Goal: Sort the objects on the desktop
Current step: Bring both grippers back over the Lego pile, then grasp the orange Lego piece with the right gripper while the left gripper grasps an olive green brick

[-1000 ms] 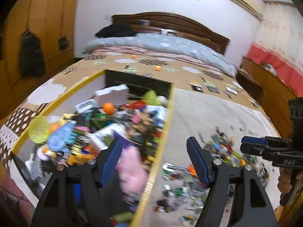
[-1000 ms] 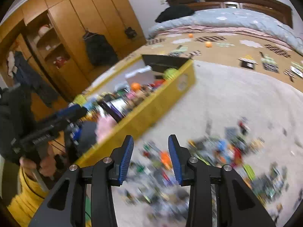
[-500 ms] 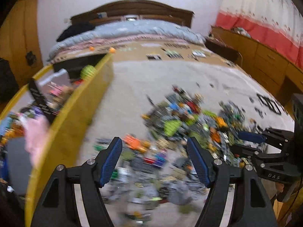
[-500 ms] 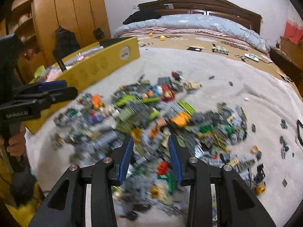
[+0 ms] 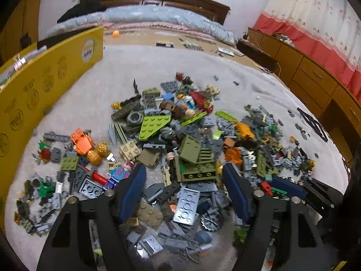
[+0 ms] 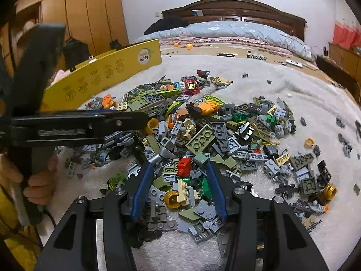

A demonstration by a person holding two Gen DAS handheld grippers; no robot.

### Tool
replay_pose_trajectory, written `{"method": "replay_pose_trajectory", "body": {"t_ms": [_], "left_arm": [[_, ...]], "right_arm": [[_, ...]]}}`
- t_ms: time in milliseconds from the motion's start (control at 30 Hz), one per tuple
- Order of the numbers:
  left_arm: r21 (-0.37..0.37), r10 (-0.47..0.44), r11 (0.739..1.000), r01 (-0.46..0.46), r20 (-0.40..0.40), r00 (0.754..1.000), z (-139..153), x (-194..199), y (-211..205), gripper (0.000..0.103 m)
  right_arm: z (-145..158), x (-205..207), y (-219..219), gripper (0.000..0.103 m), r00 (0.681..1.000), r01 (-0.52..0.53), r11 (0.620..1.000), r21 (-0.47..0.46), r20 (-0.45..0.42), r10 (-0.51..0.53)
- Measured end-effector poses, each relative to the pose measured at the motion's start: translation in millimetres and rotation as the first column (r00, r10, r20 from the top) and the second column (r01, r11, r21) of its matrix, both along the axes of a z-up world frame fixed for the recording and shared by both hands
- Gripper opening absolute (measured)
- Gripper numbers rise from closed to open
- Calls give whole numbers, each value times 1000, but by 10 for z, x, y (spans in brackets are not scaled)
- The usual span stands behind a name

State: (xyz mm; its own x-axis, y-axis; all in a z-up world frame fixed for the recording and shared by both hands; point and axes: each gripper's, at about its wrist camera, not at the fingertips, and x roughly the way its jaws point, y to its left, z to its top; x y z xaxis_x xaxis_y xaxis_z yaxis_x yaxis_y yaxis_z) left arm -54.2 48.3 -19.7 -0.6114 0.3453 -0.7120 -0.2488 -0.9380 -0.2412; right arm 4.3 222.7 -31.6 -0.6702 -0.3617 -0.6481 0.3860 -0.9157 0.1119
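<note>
— Where are the two grabbers now?

— Both are over the pile of toy bricks (image 5: 194,135) on the fuzzy white blanket (image 5: 94,94). A second ago the left gripper (image 5: 183,185) was over the yellow box (image 5: 45,76), with a pink soft thing blurry between its fingers. Now it has swung over to the bricks, and the box sits off to its left side.

— Is it holding the pink thing?

— No. Its blue fingers (image 5: 133,189) are wide apart with nothing held. Between them lie a green brick frame (image 5: 196,169) and a flat gray-blue plate (image 5: 187,203).

— And the other one?

— The right gripper (image 6: 178,185) is open too, and wider than a moment ago. It has come down much closer to the bricks. A small red brick (image 6: 183,166) sits between its fingertips, but I cannot tell if they touch it. A gold ring piece (image 6: 172,199) and a tan piece lie just below that.

— Can they see each other?

— Yes. From the right one, the left grabber shows as a long black bar on the left side, held in a hand (image 6: 36,180). The yellow box is behind it, with something pink peeking over its wall.

— Is the picture blurry?

— Not anymore. The bricks look sharp now.
</note>
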Motion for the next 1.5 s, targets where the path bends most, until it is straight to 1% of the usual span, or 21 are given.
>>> {"method": "replay_pose_trajectory", "body": {"t_ms": [33, 67, 100, 133, 233, 467, 567, 600, 633, 733, 800, 933, 967, 1067, 1100, 1133, 1200, 1267, 1300, 1367, 1500], "left_arm": [[12, 7, 1000, -8, 25, 1000, -25, -41, -28, 43], [21, 24, 999, -24, 34, 999, -30, -66, -70, 37], [28, 35, 999, -36, 35, 999, -24, -77, -107, 25], [22, 46, 999, -46, 35, 998, -17, -80, -136, 18], [-36, 70, 997, -70, 8, 997, 16, -24, -237, 17], [-136, 121, 983, -124, -31, 992, -10, 211, -433, 18], [-188, 108, 975, -118, -64, 992, -8, 247, -425, 34], [-205, 87, 974, -99, -68, 994, -5, 248, -413, 46], [-215, 55, 974, -68, -65, 996, -6, 232, -398, 53], [-242, -17, 970, 1, -63, 998, 18, 167, -379, 53], [-282, -64, 959, 43, -64, 996, 32, 114, -374, 53], [-362, -147, 926, 111, -75, 986, 26, 55, -355, 53], [-391, -170, 912, 125, -82, 982, 10, 49, -342, 53], [-430, -221, 888, 161, -92, 971, -44, 61, -306, 53], [-435, -229, 885, 168, -92, 969, -59, 60, -297, 49], [-425, -236, 887, 178, -88, 968, -66, 63, -296, 39], [-378, -235, 906, 191, -73, 969, -63, 73, -296, 27], [-340, -216, 924, 177, -82, 973, -44, 115, -309, 19], [-313, -210, 933, 176, -78, 975, -41, 133, -316, 12], [-252, -169, 957, 145, -75, 983, -54, 167, -350, 12], [-198, -88, 978, 70, -82, 993, -91, 158, -391, 12]], "right_arm": [[-4, 2, 7, 50, 1000, -1, 1000, -8, 0, 1], [-6, 17, 4, 50, 1000, -2, 1000, -12, 0, 2], [-6, 22, 3, 51, 1000, -3, 1000, -15, 0, 3], [-7, 25, 6, 51, 1000, -5, 1000, -19, -1, 5], [-10, 30, 23, 52, 1000, -12, 999, -37, 1, 12], [-16, 31, 52, 52, 1000, -13, 997, -71, 5, 13], [-16, 32, 54, 52, 1000, -14, 997, -76, 6, 14], [-16, 27, 63, 52, 1000, -14, 997, -78, 7, 14], [-16, 27, 65, 52, 1000, -14, 997, -81, 7, 15], [-19, 21, 82, 52, 1000, -15, 996, -91, 10, 16], [-23, 19, 94, 52, 1000, -16, 995, -99, 12, 17], [-30, 4, 140, 52, 999, -21, 991, -135, 22, 24], [-33, 2, 157, 52, 999, -22, 989, -148, 25, 26], [-44, -19, 214, 52, 999, -26, 981, -194, 39, 34], [-48, -24, 234, 52, 998, -26, 977, -210, 43, 36], [-52, -26, 247, 52, 998, -27, 975, -221, 46, 38], [-52, -28, 255, 52, 998, -28, 973, -229, 48, 40], [-51, -25, 252, 52, 998, -29, 973, -231, 48, 41], [-51, -25, 253, 52, 998, -28, 973, -231, 48, 41], [-52, -25, 254, 52, 998, -28, 972, -232, 49, 41], [-32, -48, 265, 52, 997, -21, 971, -240, 62, 37]]}}
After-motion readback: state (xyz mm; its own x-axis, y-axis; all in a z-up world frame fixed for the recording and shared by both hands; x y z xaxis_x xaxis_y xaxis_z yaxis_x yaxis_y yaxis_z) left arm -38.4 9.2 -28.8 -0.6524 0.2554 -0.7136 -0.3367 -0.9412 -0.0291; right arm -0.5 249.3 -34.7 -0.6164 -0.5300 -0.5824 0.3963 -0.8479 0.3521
